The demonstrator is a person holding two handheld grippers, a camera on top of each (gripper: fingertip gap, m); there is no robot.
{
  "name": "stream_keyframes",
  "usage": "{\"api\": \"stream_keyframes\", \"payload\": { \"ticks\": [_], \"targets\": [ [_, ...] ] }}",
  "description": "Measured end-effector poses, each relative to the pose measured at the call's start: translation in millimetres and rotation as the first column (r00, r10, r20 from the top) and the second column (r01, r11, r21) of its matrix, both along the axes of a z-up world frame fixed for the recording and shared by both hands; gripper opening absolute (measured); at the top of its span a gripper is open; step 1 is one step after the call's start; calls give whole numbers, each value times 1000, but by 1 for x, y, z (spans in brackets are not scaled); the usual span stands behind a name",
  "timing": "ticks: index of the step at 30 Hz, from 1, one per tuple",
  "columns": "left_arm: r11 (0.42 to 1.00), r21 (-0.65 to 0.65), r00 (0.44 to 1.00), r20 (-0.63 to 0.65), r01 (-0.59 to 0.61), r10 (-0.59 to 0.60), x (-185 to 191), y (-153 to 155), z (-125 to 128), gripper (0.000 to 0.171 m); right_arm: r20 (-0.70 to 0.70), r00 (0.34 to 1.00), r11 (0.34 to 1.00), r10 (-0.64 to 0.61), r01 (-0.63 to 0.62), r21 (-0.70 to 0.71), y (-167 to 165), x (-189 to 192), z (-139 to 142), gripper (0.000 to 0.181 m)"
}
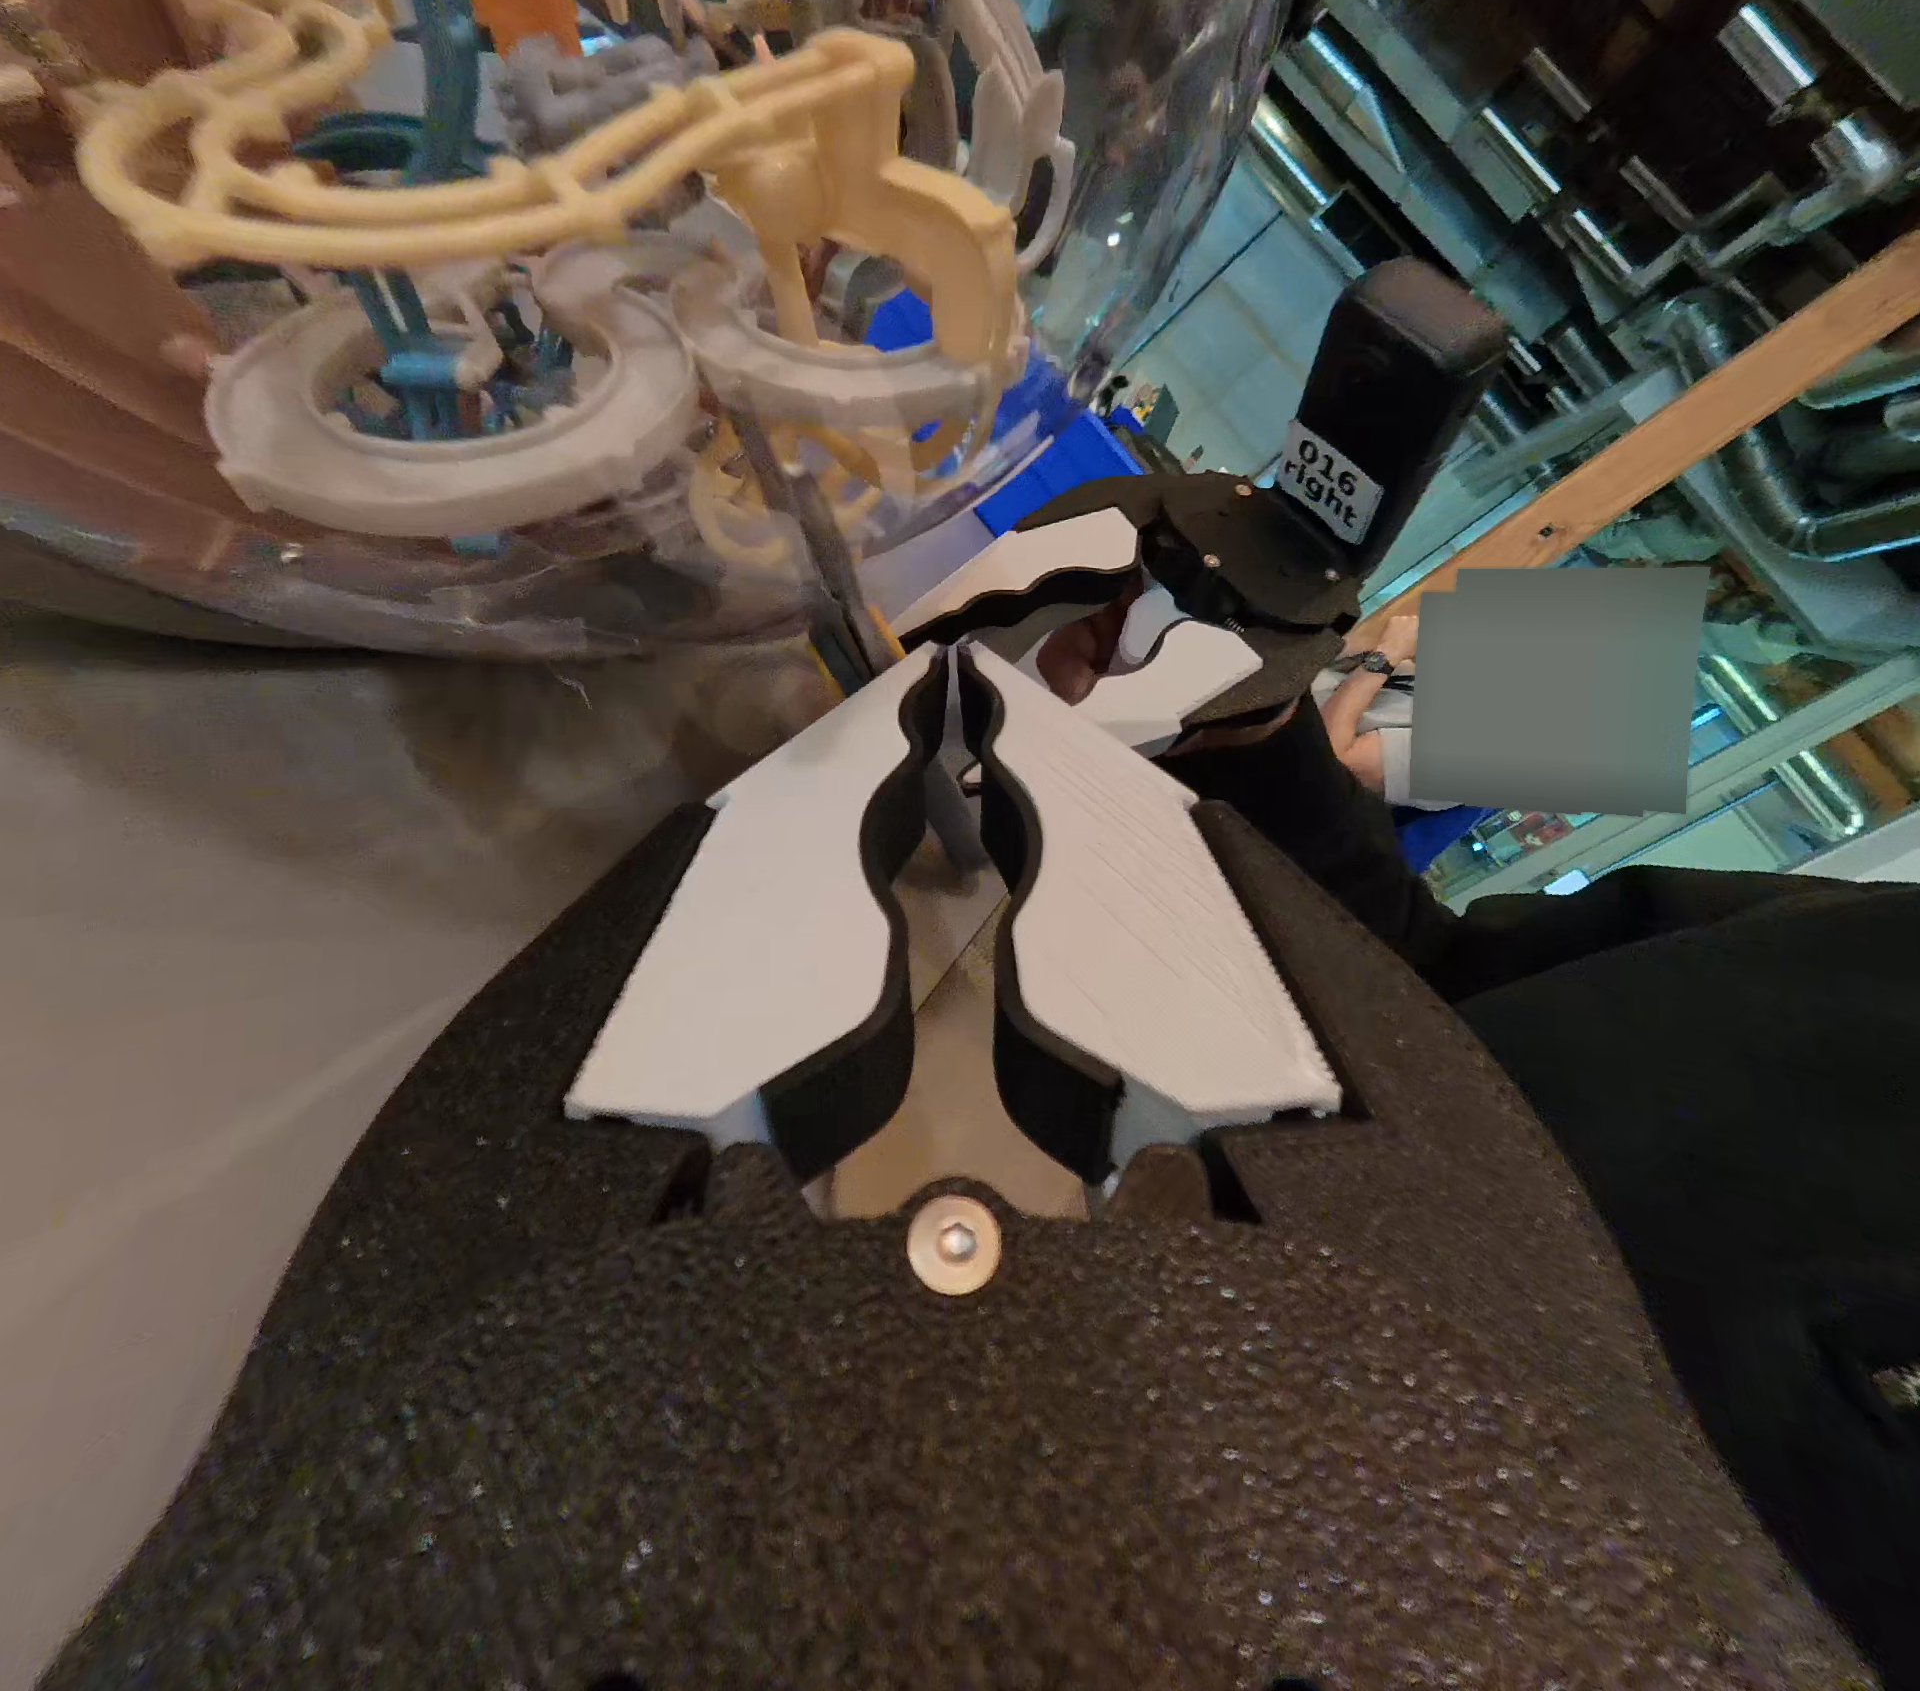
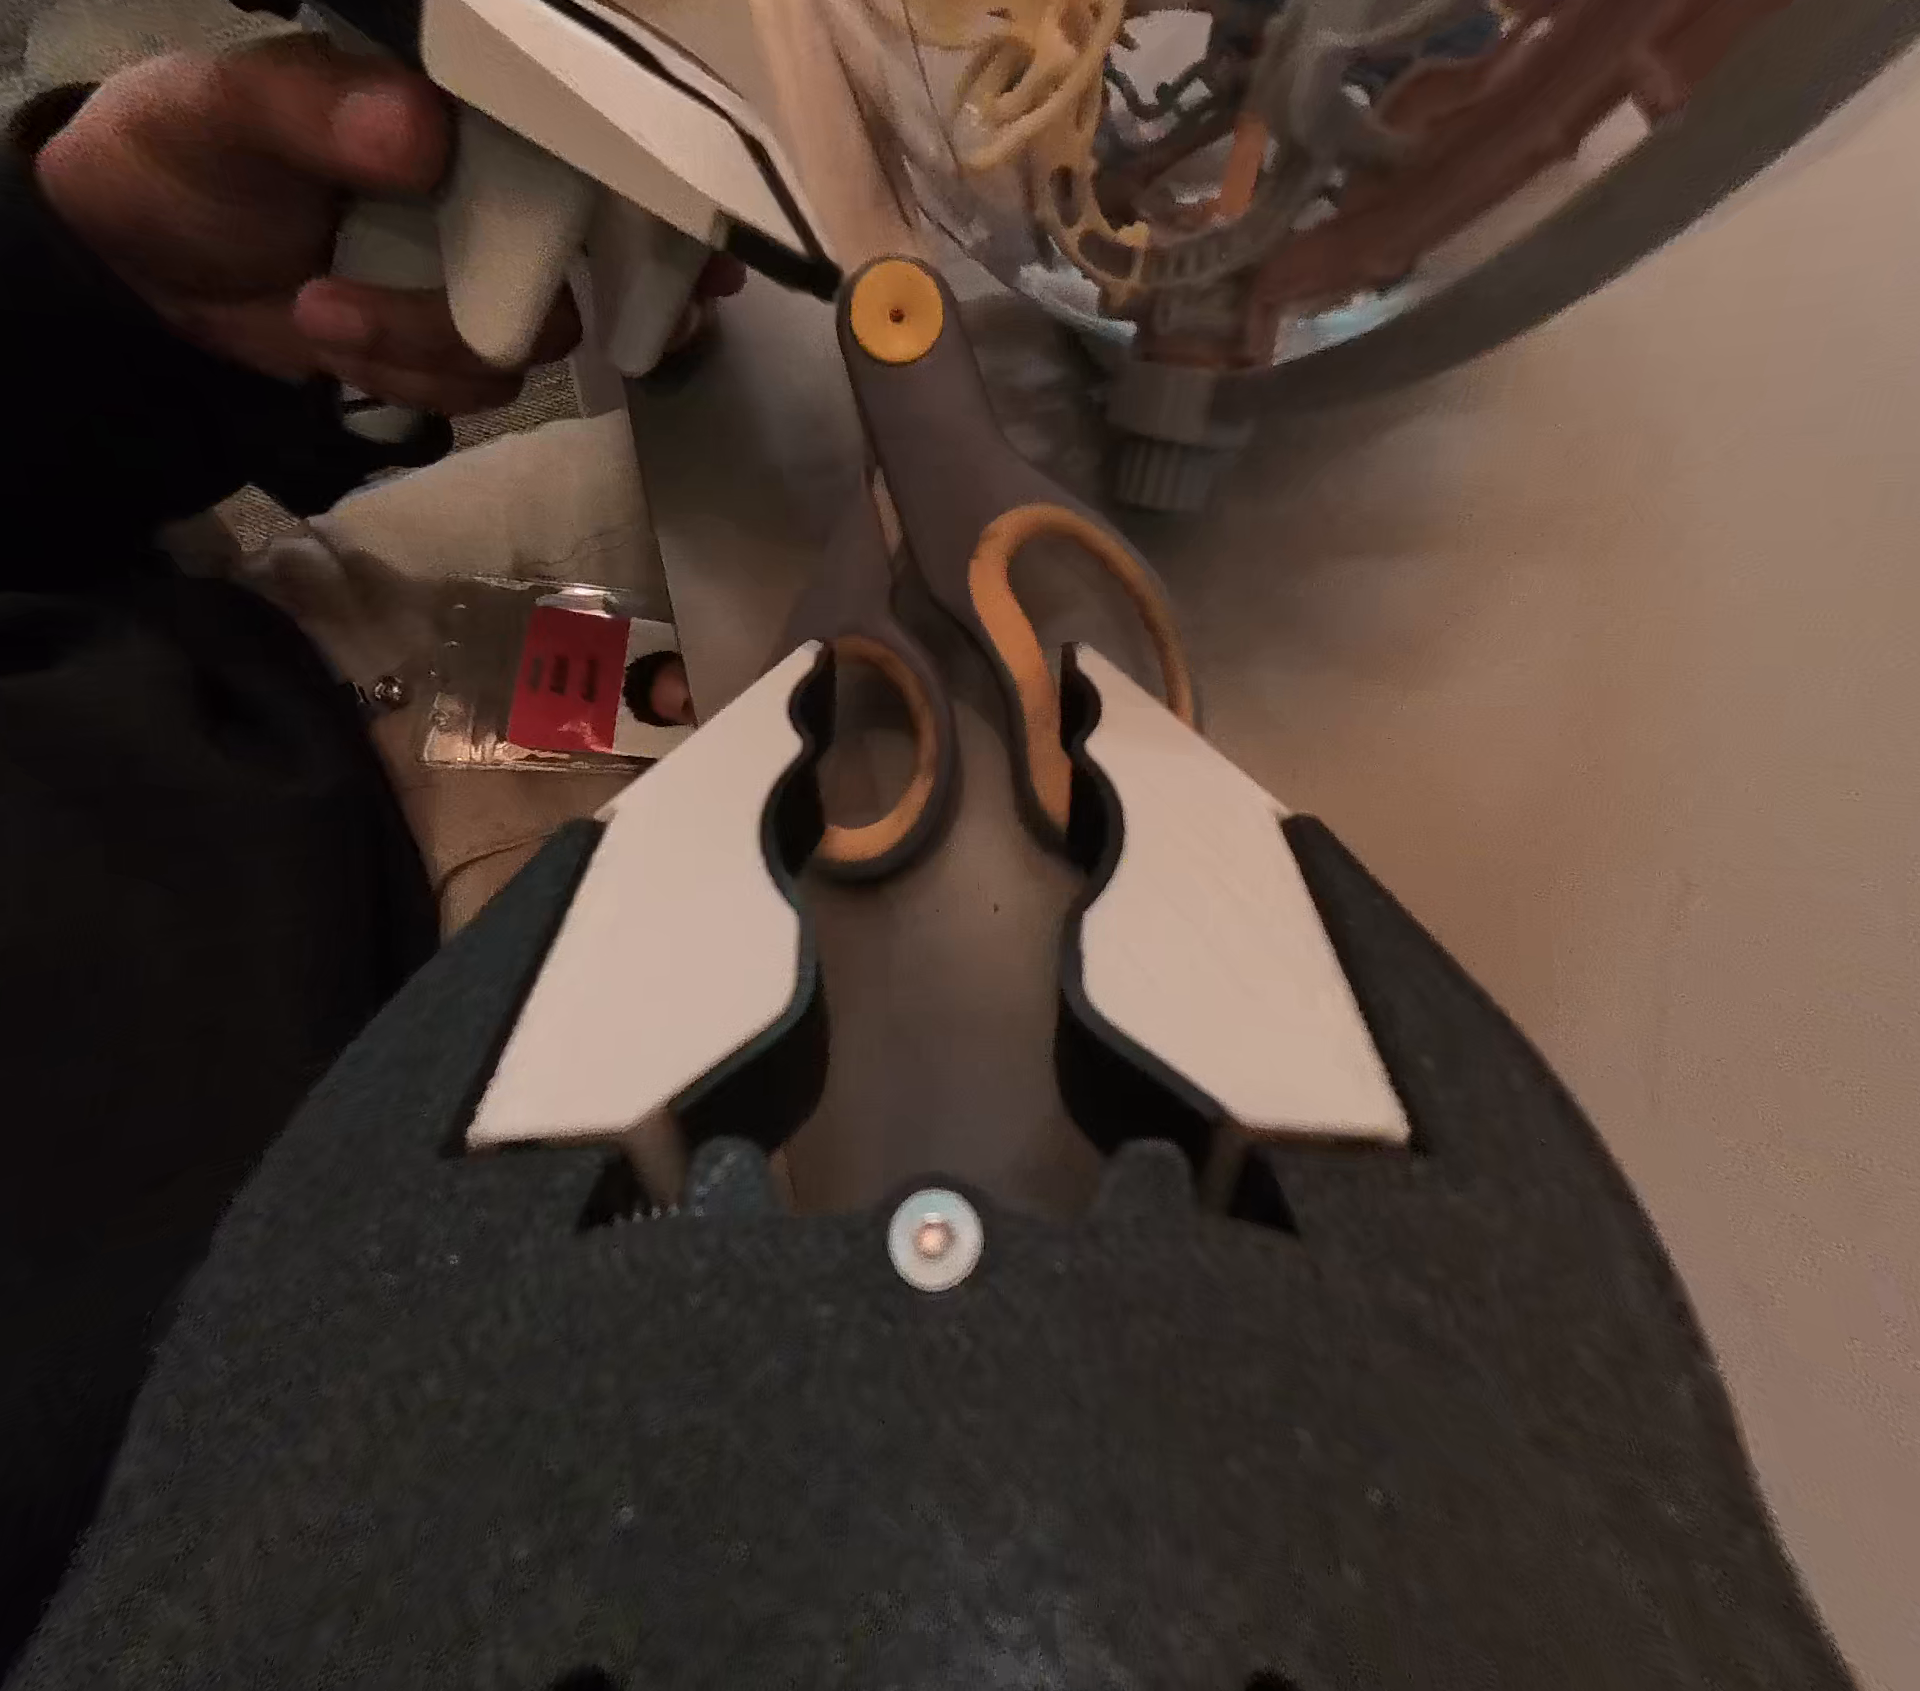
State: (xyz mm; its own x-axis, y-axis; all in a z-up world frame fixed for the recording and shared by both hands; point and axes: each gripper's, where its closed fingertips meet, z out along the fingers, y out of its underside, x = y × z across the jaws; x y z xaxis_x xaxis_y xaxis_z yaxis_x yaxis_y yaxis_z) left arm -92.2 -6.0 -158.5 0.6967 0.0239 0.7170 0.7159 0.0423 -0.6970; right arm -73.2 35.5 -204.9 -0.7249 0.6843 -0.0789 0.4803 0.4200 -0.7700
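The left tool (image 1: 951, 654) is seen with its two white fingers pressed together at the tips, pinching what appears to be the blade end of a pair of scissors (image 2: 935, 581); a thin grey strip is visible between the black pads in the left wrist view. The right tool (image 2: 945, 665) is spread, and the grey-and-yellow handle loops of the scissors are placed between its fingers, the left loop close against the left pad and the right loop against the right pad. Whether the loops are gripped cannot be told. The yellow pivot cap (image 2: 894, 311) of the scissors is seen farther off, where the tip of the left tool meets it. A hand (image 2: 239, 207) is wrapped around the left tool's grip at the far left. A large clear sphere (image 1: 1143, 83) filled with cream, grey, teal and orange plastic tracks is set on the pale worktop (image 2: 1558, 706), just beyond and to the right of the scissors. A badge holder with a red card (image 2: 561, 685) is seen at the near left.
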Motion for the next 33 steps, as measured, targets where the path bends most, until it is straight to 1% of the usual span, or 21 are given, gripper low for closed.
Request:
{"api": "stream_keyframes", "payload": {
  "ticks": [4, 6, 8, 11, 13, 14, 15, 17, 19, 21, 22, 23, 25, 27, 30, 33],
  "targets": [
    [999, -31, 1000, -20, -9, 8, 1, 3, -3, 0, -13, 999, 998, 34, -34, 52, -6, 0, -5, 42],
    [1000, -27, 1000, -17, -10, 10, 0, 3, -3, 0, 8, 999, 992, 36, -37, 119, -7, 2, -16, 46],
    [1000, -27, 1000, -21, -13, 12, 0, 3, -3, 0, -20, 1000, 983, 19, -15, 185, -9, -2, -24, 44],
    [999, -27, 999, -32, -26, 25, -1, 3, -2, 0, -39, 999, 981, -2, 10, 191, -14, -5, -23, 42],
    [999, -26, 999, -38, -27, 26, 0, 3, -2, 0, -54, 999, 983, -9, 19, 183, -17, -8, -23, 35],
    [1000, -26, 999, -41, -16, 15, 2, 4, -1, 0, -50, 999, 987, -12, 20, 161, -21, -7, -23, 34],
    [1000, -26, 999, -43, -4, 3, 4, 6, -1, 0, -25, 1000, 993, -16, 19, 118, -27, -5, -21, 29],
    [1000, -2, 998, -59, -6, 6, 6, 6, 5, 0, 59, 998, 999, -25, 28, -46, -42, 2, -14, 26],
    [998, 47, 996, -85, -31, 35, 3, 1, 16, 4, 118, 992, 969, -38, 66, -239, -52, 3, -1, 24],
    [993, 102, 991, -108, -63, 74, -1, -7, 29, 11, 132, 990, 934, -50, 93, -346, -55, 4, 8, 23],
    [988, 133, 988, -120, -78, 94, -3, -12, 35, 12, 135, 989, 910, -63, 112, -398, -56, 3, 13, 23],
    [982, 165, 985, -129, -92, 114, -5, -16, 42, 12, 151, 986, 874, -68, 132, -468, -55, 3, 21, 23],
    [968, 228, 979, -143, -107, 142, -6, -24, 55, 12, 202, 978, 759, -50, 169, -629, -51, 2, 39, 22],
    [957, 266, 975, -154, -113, 158, -4, -28, 62, 12, 239, 971, 640, -26, 199, -742, -42, 2, 52, 22],
    [963, 247, 975, -166, -102, 146, 0, -23, 60, 13, 263, 964, 471, 34, 216, -855, -31, 7, 69, 22],
    [971, 227, 978, -173, -76, 117, 7, -16, 56, 13, 263, 959, 306, 106, 221, -926, -22, 16, 84, 22]
  ]
}}
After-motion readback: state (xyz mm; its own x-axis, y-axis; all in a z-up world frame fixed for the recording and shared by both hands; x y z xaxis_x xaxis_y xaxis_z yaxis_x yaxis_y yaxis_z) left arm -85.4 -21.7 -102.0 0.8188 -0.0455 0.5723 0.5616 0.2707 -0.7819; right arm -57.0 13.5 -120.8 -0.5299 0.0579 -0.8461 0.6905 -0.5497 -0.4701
